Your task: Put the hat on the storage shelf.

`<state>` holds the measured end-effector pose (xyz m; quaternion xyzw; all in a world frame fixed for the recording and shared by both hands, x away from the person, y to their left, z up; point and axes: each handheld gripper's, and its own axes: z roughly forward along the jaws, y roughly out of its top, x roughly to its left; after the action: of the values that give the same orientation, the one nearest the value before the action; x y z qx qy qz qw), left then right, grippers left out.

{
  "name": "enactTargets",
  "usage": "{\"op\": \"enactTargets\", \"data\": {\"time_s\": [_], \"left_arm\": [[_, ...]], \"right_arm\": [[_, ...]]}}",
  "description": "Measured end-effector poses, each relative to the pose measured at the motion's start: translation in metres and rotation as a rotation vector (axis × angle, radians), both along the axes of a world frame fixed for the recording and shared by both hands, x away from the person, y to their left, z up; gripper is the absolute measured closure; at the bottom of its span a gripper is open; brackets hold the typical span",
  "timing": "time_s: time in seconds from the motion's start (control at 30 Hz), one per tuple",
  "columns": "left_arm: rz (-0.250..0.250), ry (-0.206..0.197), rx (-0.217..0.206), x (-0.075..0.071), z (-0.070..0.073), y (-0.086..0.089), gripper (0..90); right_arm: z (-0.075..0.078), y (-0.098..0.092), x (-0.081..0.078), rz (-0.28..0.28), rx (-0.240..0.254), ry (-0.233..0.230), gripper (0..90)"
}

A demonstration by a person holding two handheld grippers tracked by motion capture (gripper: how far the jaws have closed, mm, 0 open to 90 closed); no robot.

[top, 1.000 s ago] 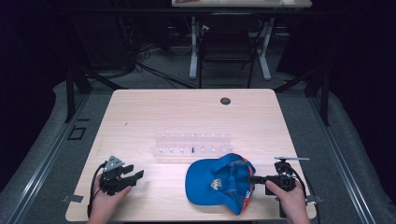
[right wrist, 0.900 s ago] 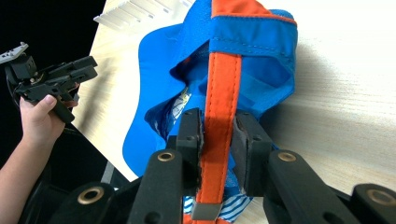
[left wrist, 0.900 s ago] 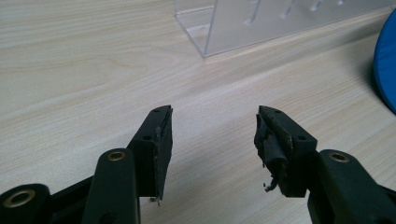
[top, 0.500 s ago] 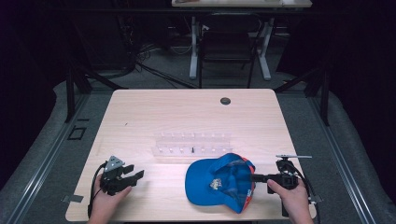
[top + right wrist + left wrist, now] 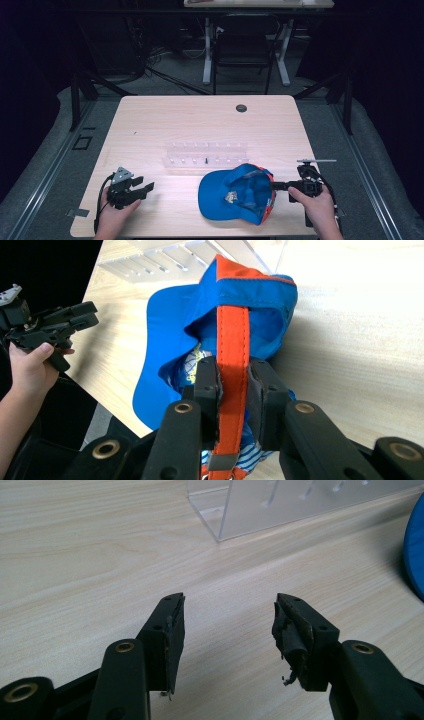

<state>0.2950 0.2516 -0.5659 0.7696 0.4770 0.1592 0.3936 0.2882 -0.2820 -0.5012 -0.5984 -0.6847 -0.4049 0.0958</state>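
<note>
A blue cap (image 5: 235,194) with an orange back strap lies upside down near the table's front edge, right of centre. My right gripper (image 5: 276,186) is shut on that orange strap (image 5: 231,347); in the right gripper view the jaws pinch the strap from both sides (image 5: 233,381), and the blue brim (image 5: 162,347) spreads beyond. My left gripper (image 5: 148,188) rests at the front left, open, with bare wood between its fingers (image 5: 229,625). The cap's blue edge (image 5: 415,555) shows at the far right of the left gripper view.
A clear acrylic rack (image 5: 205,154) with small pegs stands just behind the cap, mid-table (image 5: 280,505). A round black grommet (image 5: 241,108) sits near the table's far edge. Bare wood (image 5: 165,120) stretches across the back half. The other hand and gripper (image 5: 47,322) appear at upper left.
The right gripper has drawn slightly to the right with the strap pinched, and the cap has shifted and turned a little with it. The left gripper has stayed put.
</note>
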Motion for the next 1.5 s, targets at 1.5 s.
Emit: {"op": "enactTargets", "data": {"time_s": [1.5], "left_arm": [[0.0,-0.016,0.0,-0.001,0.0,-0.001,47.0]], "right_arm": [[0.087,0.043,0.032,0.171,0.315,0.06,77.5]]}}
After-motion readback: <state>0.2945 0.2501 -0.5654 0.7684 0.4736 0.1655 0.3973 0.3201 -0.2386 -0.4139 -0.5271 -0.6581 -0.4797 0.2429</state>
